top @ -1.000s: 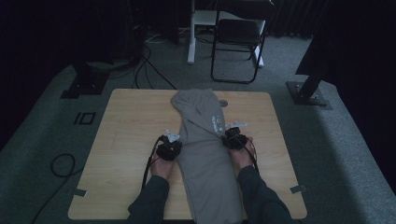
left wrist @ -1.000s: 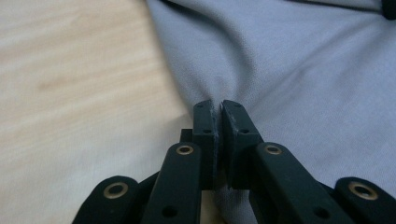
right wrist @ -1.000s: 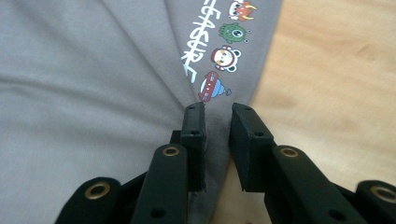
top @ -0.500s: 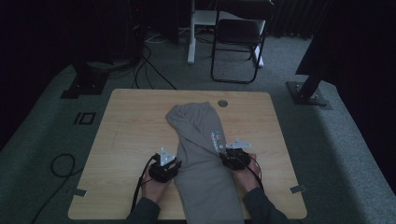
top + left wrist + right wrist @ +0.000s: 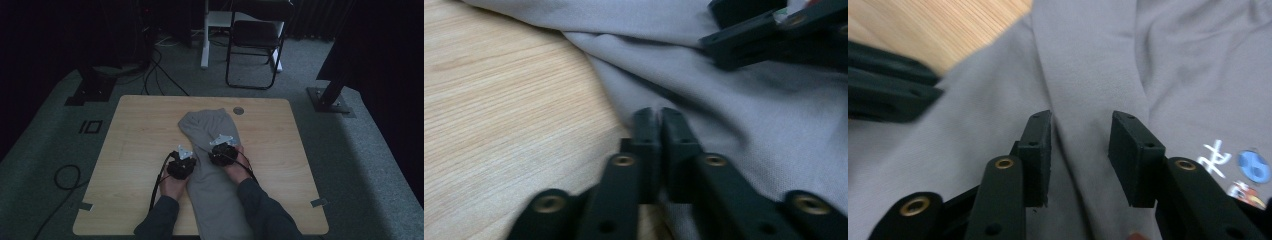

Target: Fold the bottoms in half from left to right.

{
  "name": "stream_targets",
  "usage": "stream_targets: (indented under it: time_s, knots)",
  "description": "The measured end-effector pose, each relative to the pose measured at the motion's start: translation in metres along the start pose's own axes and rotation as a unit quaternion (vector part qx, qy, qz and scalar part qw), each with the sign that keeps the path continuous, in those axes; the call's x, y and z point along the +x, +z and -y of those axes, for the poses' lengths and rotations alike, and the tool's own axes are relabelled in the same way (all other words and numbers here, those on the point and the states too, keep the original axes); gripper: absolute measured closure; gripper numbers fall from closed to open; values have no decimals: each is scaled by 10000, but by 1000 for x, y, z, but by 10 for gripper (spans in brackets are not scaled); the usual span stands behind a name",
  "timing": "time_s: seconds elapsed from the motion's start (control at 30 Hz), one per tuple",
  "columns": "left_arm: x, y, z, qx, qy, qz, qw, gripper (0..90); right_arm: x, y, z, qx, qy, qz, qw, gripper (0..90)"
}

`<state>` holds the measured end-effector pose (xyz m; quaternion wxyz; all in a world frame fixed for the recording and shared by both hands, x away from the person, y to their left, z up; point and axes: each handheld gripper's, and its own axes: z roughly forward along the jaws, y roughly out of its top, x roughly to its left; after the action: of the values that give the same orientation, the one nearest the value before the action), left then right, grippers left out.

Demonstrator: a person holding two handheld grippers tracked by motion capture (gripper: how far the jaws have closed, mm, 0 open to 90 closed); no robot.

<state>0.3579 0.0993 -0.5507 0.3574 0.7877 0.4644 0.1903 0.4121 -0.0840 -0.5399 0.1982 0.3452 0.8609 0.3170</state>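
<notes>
Lying lengthwise down the middle of the wooden surface (image 5: 140, 135): a grey garment (image 5: 212, 185). At its left edge, left gripper (image 5: 657, 116), jaws having just been closing, now pressed together on the cloth edge. Right of it, on the garment, right gripper (image 5: 1080, 135), jaws having just been opening, standing apart over a raised fold, not pinching. Risking the fold slipping free and the garment skewing if pulled by one side alone.

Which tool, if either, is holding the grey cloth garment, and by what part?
The left tool is shut at the left edge of the grey cloth garment; whether fabric is pinched cannot be told. The right tool stands open astride a raised fold, gripping nothing.
</notes>
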Motion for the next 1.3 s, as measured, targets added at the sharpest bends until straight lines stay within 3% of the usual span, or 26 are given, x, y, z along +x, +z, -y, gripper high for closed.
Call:
stream_targets:
  time_s: [0.07,0.13,0.17,0.2,0.23,0.3,0.37,0.4,0.53,0.63,0.73,0.97,1.0,1.17,1.3]
  knots:
    - [0,0,1,46,48,-95,9999,888,-3,5,0,83,-46,240,9997,755]
    - [2,-2,3,46,28,-127,9999,891,-13,2,1,76,230,354,9991,857]
    - [2,-2,3,46,28,-127,9999,892,-13,2,1,76,230,354,9991,857]
    - [5,-4,5,24,-43,-124,9999,892,-18,-2,2,22,403,457,9981,875]
    - [6,-5,6,20,-60,-126,9999,894,-32,-12,5,-124,763,492,9958,881]
    - [7,-7,8,12,-108,-165,9998,894,-48,-22,11,-252,1170,449,9918,883]
    - [7,-8,9,-1,-133,-162,9998,895,-56,-27,14,-268,1286,487,9901,883]
    - [6,-11,12,9,-150,-156,9998,895,-73,-35,24,-308,1561,382,9865,882]
    - [-1,-15,16,17,-19,-244,9997,895,-80,-34,40,-116,1549,555,9863,883]
    - [-3,-19,20,13,22,-206,9998,894,-81,-29,52,78,1567,505,9863,876]
    - [-5,-25,25,32,77,-197,9998,894,-76,-33,59,13,1551,396,9871,851]
    - [-8,-38,36,70,201,-246,9995,893,-51,-45,66,71,1203,312,9922,832]
    - [-5,-46,43,112,249,-343,9990,893,-45,-49,68,118,1128,255,9932,824]
    - [3,-52,48,98,80,-329,9994,890,-36,-53,68,185,1020,160,9945,800]
    - [2,-51,48,57,132,-302,9994,880,-37,-50,62,172,981,207,9948,720]
